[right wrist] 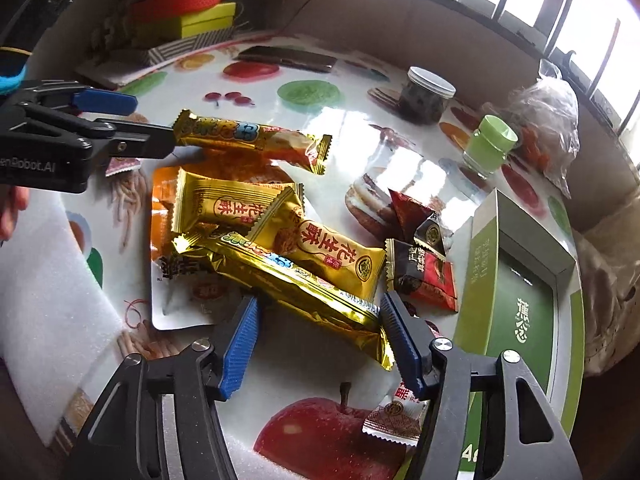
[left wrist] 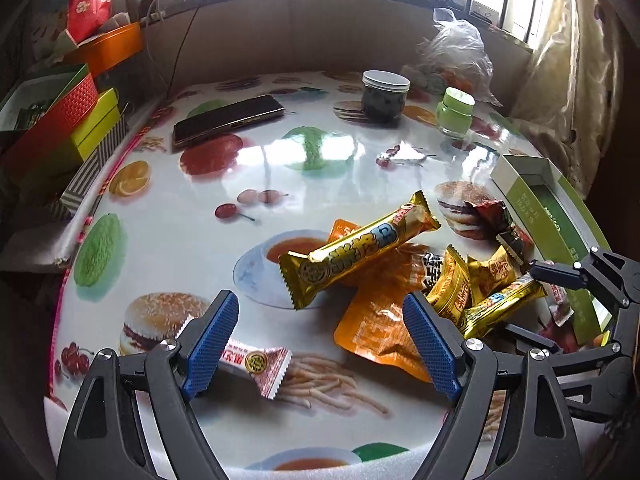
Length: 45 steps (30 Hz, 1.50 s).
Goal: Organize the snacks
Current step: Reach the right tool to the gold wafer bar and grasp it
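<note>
A pile of snacks lies on the fruit-print table [left wrist: 280, 160]. My left gripper [left wrist: 320, 298] stands open; a long gold bar [left wrist: 360, 248] rests tilted on the pile just beyond its fingertips, unheld. In the right wrist view that left gripper [right wrist: 154, 122] sits at this bar's [right wrist: 252, 140] left end. My right gripper [right wrist: 320, 300] is open around a second gold bar [right wrist: 304, 288], which lies slantwise between the blue pads [right wrist: 240, 344], still resting on the pile. Gold peanut packs [right wrist: 320, 248], an orange pouch [right wrist: 164, 200] and dark red packets [right wrist: 424, 272] lie around it.
An open green box [right wrist: 516, 280] stands at the table's right edge. A white-red candy [left wrist: 256, 364] lies near the left pad. At the back are a phone [left wrist: 228, 120], a dark jar [left wrist: 384, 96], a green cup [left wrist: 456, 112] and a plastic bag [left wrist: 456, 52]. Stacked boxes [left wrist: 60, 120] line the left.
</note>
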Each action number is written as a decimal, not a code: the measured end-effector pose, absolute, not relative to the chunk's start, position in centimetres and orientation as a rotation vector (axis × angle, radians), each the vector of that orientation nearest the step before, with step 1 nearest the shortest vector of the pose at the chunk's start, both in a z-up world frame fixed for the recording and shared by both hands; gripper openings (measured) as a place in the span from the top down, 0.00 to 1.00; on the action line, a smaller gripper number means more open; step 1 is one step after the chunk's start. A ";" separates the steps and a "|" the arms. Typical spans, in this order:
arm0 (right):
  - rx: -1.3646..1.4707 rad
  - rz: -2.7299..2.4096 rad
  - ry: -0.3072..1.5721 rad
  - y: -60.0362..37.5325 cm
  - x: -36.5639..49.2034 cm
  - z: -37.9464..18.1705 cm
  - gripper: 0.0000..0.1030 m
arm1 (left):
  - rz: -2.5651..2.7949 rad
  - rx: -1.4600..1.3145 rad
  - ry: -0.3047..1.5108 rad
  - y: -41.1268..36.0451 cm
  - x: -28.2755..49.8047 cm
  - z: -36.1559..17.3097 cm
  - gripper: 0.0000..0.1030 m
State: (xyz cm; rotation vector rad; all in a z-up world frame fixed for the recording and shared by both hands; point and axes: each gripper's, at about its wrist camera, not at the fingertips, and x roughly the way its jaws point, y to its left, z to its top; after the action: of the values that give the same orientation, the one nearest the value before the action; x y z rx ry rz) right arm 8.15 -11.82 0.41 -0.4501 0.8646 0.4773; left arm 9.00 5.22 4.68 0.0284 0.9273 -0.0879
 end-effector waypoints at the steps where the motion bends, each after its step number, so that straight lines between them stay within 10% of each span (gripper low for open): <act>1: -0.451 0.471 0.864 -11.8 8.1 0.4 0.49 | -0.103 0.046 0.926 5.0 9.5 4.7 0.18; 6: -0.427 0.462 0.859 -12.3 8.1 0.7 0.70 | -0.136 0.100 0.937 4.3 11.6 4.6 0.18; 20: -0.287 0.516 0.880 -13.4 7.9 1.4 0.89 | -0.173 0.136 0.992 3.4 13.0 2.7 0.28; 31: -0.288 0.567 0.882 -12.5 8.7 1.7 0.65 | -0.194 0.104 1.017 3.4 13.1 1.9 0.52; 43: -0.290 0.587 0.917 -10.7 9.6 0.4 0.71 | -0.213 0.093 1.010 2.9 13.9 1.9 0.52; 45: -0.283 0.584 0.913 -10.7 9.4 0.4 0.74 | -0.203 0.104 0.999 2.8 13.8 2.0 0.67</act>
State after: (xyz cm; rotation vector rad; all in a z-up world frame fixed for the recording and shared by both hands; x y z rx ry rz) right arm 9.42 -10.74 0.38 -0.2831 0.9131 0.5842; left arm 13.76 2.84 1.96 0.1038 0.9995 -0.2033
